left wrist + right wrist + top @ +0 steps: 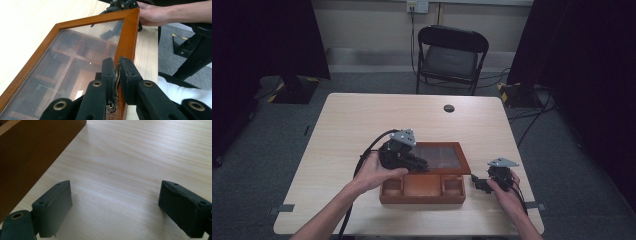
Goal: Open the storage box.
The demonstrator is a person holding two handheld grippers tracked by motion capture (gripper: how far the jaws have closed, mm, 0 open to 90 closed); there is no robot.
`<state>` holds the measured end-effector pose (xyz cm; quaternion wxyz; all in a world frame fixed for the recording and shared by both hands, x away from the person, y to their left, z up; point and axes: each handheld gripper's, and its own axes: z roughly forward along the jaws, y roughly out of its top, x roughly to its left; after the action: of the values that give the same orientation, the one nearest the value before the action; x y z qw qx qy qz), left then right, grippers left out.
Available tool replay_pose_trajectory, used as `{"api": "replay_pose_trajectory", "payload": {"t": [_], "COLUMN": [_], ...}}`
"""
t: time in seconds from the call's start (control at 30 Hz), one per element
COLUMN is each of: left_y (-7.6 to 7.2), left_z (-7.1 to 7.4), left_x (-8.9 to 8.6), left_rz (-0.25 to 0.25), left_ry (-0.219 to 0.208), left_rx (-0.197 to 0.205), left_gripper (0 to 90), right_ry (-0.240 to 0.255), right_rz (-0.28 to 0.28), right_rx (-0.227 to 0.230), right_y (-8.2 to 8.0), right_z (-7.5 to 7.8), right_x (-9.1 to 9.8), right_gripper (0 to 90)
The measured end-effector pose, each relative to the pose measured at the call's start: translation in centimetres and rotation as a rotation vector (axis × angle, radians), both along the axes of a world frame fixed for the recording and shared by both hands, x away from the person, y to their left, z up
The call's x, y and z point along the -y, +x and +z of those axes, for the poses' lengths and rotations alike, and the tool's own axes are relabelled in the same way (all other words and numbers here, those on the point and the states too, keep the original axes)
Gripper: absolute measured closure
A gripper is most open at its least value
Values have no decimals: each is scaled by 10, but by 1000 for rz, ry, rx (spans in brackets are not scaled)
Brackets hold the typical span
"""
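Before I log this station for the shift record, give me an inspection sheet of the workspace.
Surface: pale wood table, round cable hole.
Job's things: wooden box with compartments; its glass lid raised.
Clutter: nothing seen.
Grippers: left gripper shut on the lid's frame edge; right gripper open above bare table, beside the box.
Cables: black cable trailing from the left gripper; more cables on the floor.
Surroundings: folding chair behind the table, grey carpet, dark curtains at both sides.
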<state>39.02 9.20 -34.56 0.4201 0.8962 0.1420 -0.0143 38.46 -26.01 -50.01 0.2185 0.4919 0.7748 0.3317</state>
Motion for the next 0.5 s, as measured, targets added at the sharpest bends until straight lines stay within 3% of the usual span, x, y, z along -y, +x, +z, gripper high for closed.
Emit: {"api": "replay_pose_trajectory", "payload": {"t": [0.5], "left_y": [5], "left_z": [6], "left_x": [0], "left_rz": [0], "left_ry": [-9], "left_rx": [0], "left_gripper": [820], "right_ry": [-3], "right_rz": [4], "right_rx": [2], "right_y": [0], "right_z": [0], "right_x": [0], "right_gripper": [108]}}
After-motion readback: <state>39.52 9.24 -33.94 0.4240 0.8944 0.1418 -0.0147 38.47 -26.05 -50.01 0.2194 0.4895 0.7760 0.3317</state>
